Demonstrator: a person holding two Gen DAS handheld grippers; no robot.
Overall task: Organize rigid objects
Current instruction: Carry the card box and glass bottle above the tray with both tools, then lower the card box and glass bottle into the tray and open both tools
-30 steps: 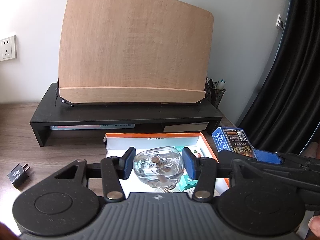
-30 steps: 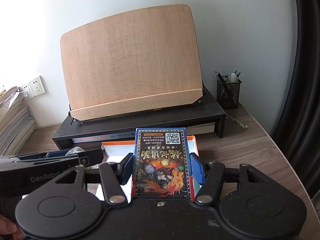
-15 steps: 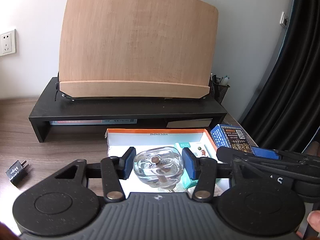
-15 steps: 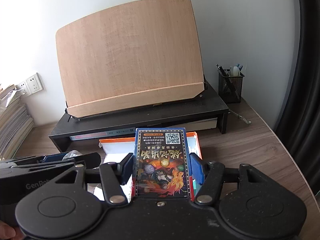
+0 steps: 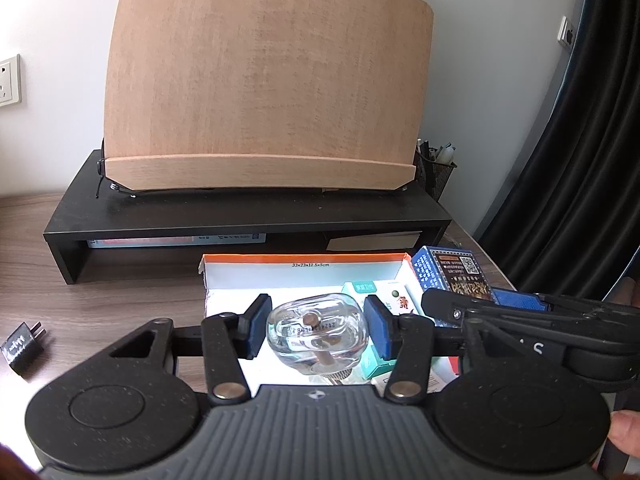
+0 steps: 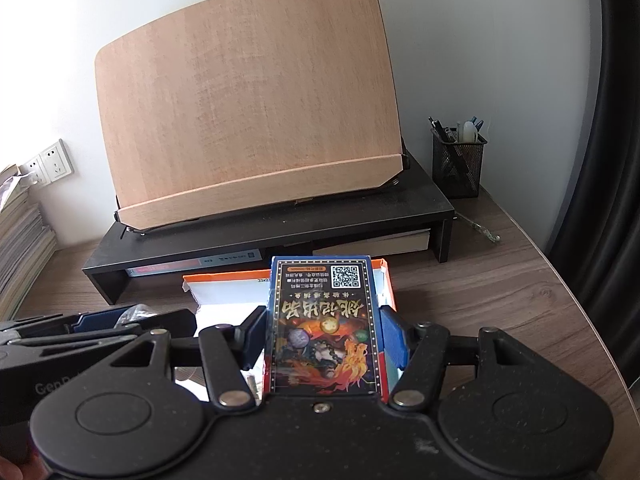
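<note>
**Ana:** Wood-grain desk under everything, white wall behind. Far ahead of both sets of jaws sits a black riser shelf carrying a big wooden book stand.

**Ben:** And nearer than that?

**Ana:** An open orange-rimmed box, white inside, lying below and just ahead of both pairs of jaws. A teal carton already lies in it, along with other small packs.

**Ben:** What does each gripper carry?

**Ana:** The right gripper is clamped on a blue card box, pads pressing its two long sides. Its long axis runs straight out along the fingers, towards the box's far wall. The left gripper is closed on a clear glass bottle, squeezed between the blue pads.

**Ben:** Which is closer to setting down?

**Ana:** I'd say they're about level. The bottle hangs over the box's open white floor, the card box over its right end, beyond the left jaws on their right. The right gripper's side shows there too, so the two tools sit close.

**Ben:** So the release depends on what?

**Ana:** Probably on lowering the card box lengthwise beside the right wall, clear of the teal carton.
</note>
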